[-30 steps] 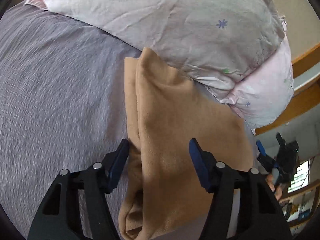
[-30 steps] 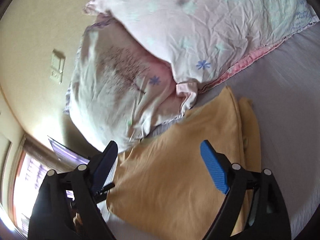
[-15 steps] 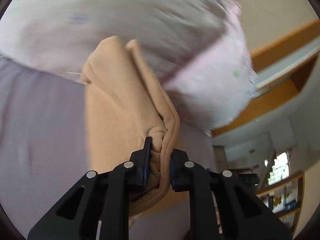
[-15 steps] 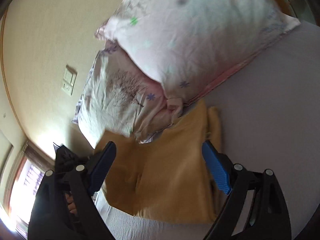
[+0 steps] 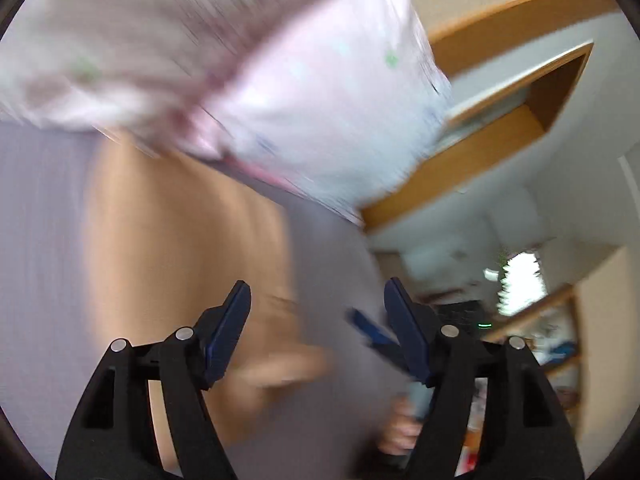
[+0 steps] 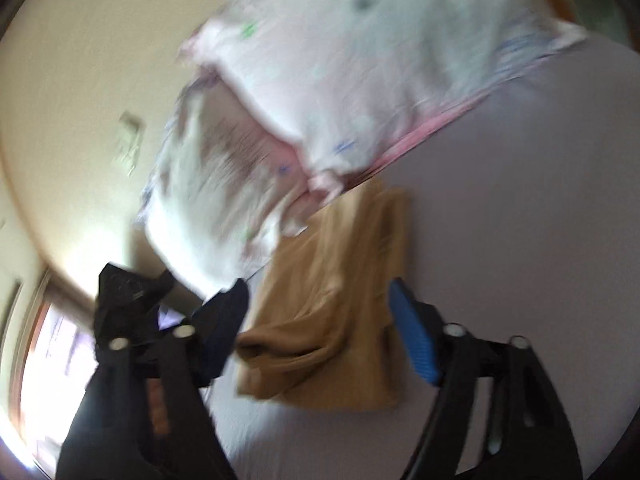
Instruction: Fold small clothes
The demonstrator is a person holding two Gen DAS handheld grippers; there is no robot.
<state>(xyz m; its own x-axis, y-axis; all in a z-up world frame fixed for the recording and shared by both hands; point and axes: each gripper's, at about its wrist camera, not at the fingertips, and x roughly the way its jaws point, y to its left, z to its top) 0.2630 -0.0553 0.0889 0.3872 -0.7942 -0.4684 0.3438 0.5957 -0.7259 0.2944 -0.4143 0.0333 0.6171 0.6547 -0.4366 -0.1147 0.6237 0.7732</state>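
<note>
A tan folded garment lies on the grey bed sheet, its far edge against the pillows. In the right wrist view the tan garment lies folded in a narrower stack with a rumpled near edge. My left gripper is open and empty above the garment's right edge. My right gripper is open and empty, just above the garment's near end. Both views are blurred by motion. The left gripper's body shows at the left of the right wrist view.
Two pale floral pillows lie stacked beyond the garment. A wooden bed frame and shelves stand at the right. A wall switch and a bright window are at the left.
My left gripper was shut on the garment's edge half a second ago; it has let go and opened. The garment now lies folded over. Both grippers have moved.
</note>
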